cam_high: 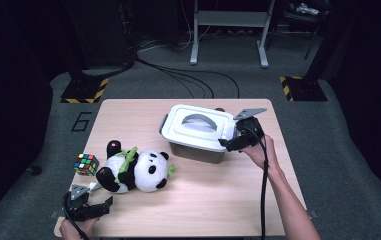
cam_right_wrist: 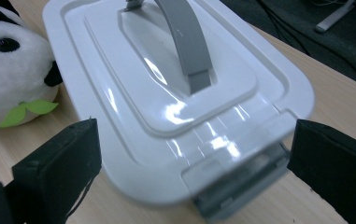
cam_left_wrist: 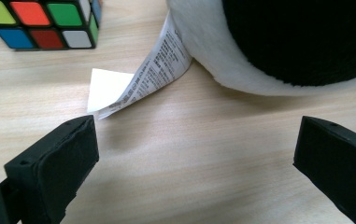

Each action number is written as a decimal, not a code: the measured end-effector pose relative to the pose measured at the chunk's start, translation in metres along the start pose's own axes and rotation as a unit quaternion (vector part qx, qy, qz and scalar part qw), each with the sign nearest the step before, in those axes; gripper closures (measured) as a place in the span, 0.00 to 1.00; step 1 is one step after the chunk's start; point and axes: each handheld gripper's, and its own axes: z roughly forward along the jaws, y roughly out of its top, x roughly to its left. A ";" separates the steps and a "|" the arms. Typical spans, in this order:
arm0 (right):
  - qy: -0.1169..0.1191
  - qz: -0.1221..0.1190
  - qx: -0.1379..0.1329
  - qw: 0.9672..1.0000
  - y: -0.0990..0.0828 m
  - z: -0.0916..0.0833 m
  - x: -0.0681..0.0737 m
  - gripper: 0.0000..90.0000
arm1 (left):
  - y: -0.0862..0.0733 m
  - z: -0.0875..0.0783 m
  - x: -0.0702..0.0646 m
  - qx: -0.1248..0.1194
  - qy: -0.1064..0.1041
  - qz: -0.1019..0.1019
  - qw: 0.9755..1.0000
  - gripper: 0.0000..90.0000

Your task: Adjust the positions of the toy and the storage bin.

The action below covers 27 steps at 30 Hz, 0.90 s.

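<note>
Grippers both gape wide: the left gripper (cam_high: 109,202) just below the panda (cam_high: 134,170), the right gripper (cam_high: 221,142) beside the box (cam_high: 195,131) past the panda.

In the high view the bench (cam_high: 203,195) is lit from overhead while the room around it sinks into near black, and the picture is soft and slightly grainy. Bright glare streaks the white lid (cam_right_wrist: 166,107) in the right gripper view, whose near latch (cam_right_wrist: 241,184) is blurred. The left gripper view is evenly lit, with soft shadows under the panda (cam_left_wrist: 269,42) and its tag (cam_left_wrist: 157,70).
</note>
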 end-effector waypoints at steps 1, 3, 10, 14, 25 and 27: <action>0.003 -0.010 0.003 1.000 0.007 0.007 0.001 0.03 | -0.001 0.002 0.000 0.000 0.002 0.004 1.000 0.00; 0.011 -0.021 0.003 1.000 0.015 0.015 0.001 0.05 | -0.002 0.005 0.001 0.007 0.000 0.009 1.000 0.00; 0.030 -0.038 0.015 0.999 0.040 0.042 0.001 0.16 | -0.005 0.010 0.003 0.011 0.002 0.015 1.000 0.00; 0.037 -0.059 0.020 0.997 0.047 0.056 -0.001 0.27 | -0.005 0.012 0.000 0.009 0.014 0.027 0.999 0.00; 0.050 -0.049 0.030 0.997 0.048 0.072 -0.015 0.61 | -0.006 0.012 0.000 0.003 0.015 0.026 1.000 0.00; 0.053 -0.050 0.028 0.997 0.048 0.072 -0.015 0.67 | -0.006 0.012 0.000 0.003 0.014 0.026 1.000 0.00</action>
